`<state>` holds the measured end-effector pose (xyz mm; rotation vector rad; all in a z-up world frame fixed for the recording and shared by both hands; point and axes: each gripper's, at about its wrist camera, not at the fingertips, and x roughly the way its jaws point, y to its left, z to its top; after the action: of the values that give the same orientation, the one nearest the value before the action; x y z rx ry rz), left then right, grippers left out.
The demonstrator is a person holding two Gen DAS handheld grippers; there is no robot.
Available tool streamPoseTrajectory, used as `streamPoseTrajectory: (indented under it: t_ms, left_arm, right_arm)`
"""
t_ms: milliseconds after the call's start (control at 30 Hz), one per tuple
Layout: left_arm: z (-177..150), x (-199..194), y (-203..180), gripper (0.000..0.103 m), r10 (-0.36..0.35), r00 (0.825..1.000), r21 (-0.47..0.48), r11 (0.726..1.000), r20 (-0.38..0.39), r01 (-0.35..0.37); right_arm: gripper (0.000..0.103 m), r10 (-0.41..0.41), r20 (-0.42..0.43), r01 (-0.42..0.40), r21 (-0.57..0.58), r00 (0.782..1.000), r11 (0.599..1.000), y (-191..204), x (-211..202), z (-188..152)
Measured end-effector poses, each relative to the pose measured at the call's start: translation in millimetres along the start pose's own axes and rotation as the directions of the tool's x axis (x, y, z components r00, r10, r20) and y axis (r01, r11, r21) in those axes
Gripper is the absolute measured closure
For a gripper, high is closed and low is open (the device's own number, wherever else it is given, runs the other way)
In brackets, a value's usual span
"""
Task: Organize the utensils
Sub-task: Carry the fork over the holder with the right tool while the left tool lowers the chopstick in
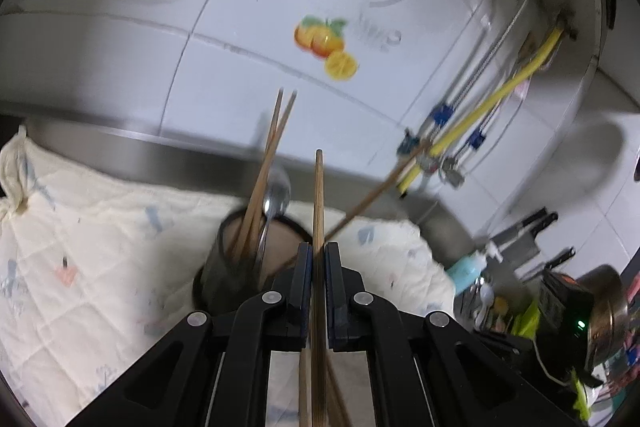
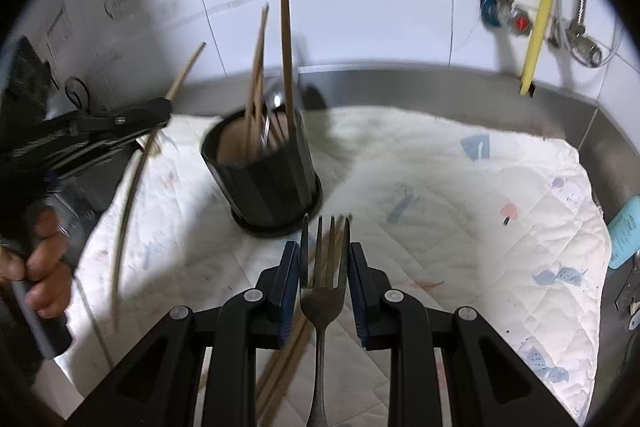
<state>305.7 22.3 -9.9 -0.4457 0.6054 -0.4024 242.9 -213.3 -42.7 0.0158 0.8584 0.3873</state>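
Note:
A black utensil holder stands on a quilted white cloth and holds several chopsticks and a metal spoon. It also shows in the left wrist view. My left gripper is shut on a wooden chopstick, held just in front of and above the holder; in the right wrist view the left gripper is at the holder's left. My right gripper is shut on a metal fork, tines forward, above the cloth in front of the holder. Loose chopsticks lie beneath it.
White tiled wall with fruit stickers stands behind a steel counter rim. Valves and a yellow hose hang at the back right. A blue bottle, knives and clutter sit right of the cloth. A hand grips the left handle.

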Motion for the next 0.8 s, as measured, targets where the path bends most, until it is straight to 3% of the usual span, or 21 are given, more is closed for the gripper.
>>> streamPoseTrajectory:
  t_ms: [300, 467, 800]
  left_arm:
    - [47.3, 9.6, 3.4, 0.098, -0.003, 0.991, 0.017, 1.000, 0.135, 0.001]
    - [62.0, 16.1, 3.1, 0.098, 0.020, 0.986, 0.064, 0.997, 0.165, -0.031]
    - [85.1, 27.3, 6.8, 0.098, -0.009, 0.979, 0.077, 0.997, 0.205, -0.007]
  right_arm:
    - [0.076, 0.016, 0.103, -0.017, 0.007, 0.995, 1.000, 7.5, -30.9, 21.0]
    - [0.076, 0.020, 0.152, -0.020, 0.000, 0.988, 1.000, 12.4, -37.6, 37.2]
    - [0.076, 0.047, 0.221, -0.036, -0.053, 0.974, 0.998, 26.2, -54.6, 87.1]
